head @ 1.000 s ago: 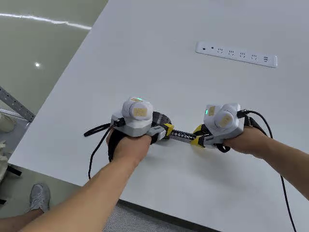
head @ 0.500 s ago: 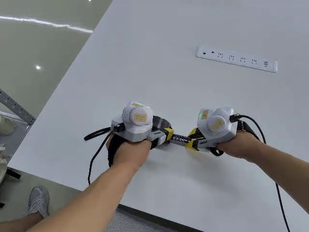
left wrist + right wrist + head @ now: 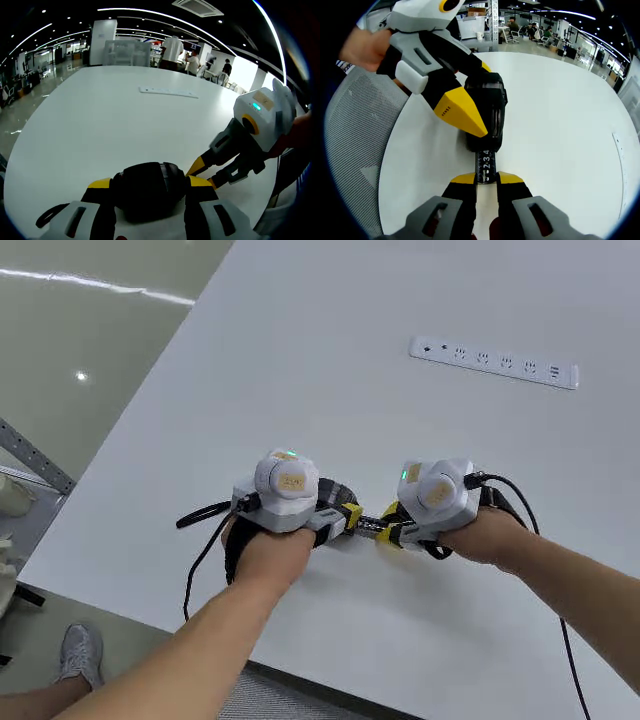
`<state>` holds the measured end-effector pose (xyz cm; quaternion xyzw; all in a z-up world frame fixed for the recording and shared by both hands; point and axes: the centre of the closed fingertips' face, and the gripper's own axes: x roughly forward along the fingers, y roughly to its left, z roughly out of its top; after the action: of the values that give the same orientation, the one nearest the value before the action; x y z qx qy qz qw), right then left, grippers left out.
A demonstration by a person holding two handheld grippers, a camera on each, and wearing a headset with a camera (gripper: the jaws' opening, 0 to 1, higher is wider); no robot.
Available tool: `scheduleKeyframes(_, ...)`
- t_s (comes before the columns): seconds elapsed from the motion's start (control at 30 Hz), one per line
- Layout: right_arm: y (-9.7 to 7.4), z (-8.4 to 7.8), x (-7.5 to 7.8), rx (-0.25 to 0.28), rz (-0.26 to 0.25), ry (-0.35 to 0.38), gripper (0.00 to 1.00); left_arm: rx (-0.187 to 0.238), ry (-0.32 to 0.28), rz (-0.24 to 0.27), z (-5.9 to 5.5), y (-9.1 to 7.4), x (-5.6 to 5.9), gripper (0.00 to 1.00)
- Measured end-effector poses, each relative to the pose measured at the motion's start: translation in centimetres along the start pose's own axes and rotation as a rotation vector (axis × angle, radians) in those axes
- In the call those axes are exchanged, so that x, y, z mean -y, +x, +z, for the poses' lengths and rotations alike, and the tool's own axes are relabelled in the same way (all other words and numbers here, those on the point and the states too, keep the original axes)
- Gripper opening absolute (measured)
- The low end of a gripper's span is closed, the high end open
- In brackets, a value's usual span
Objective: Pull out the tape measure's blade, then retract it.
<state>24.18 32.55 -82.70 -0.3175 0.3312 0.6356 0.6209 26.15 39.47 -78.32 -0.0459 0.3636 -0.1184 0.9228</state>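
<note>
Both grippers locked on, blade barely out!
The left gripper [image 3: 148,184] clamps its fingers round the black tape measure [image 3: 487,112] near the white counter [image 3: 330,370] front edge; the right gripper [image 3: 485,180] fingers pinch the short exposed blade [image 3: 485,162].

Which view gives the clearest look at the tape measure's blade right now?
The right gripper view: the blade runs with readable numerals from the right gripper to the black case. The head view shows a short dark strip of it; in the left gripper view the case hides it.
</note>
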Motion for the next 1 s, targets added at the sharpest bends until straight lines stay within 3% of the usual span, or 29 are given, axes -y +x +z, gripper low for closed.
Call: scheduleKeyframes(1.0, 0.9, 1.1, 0.4, -0.028, -0.062, -0.02, 0.11, 0.023, -0.02, -0.009, 0.1, -0.1, -0.2, 0.49)
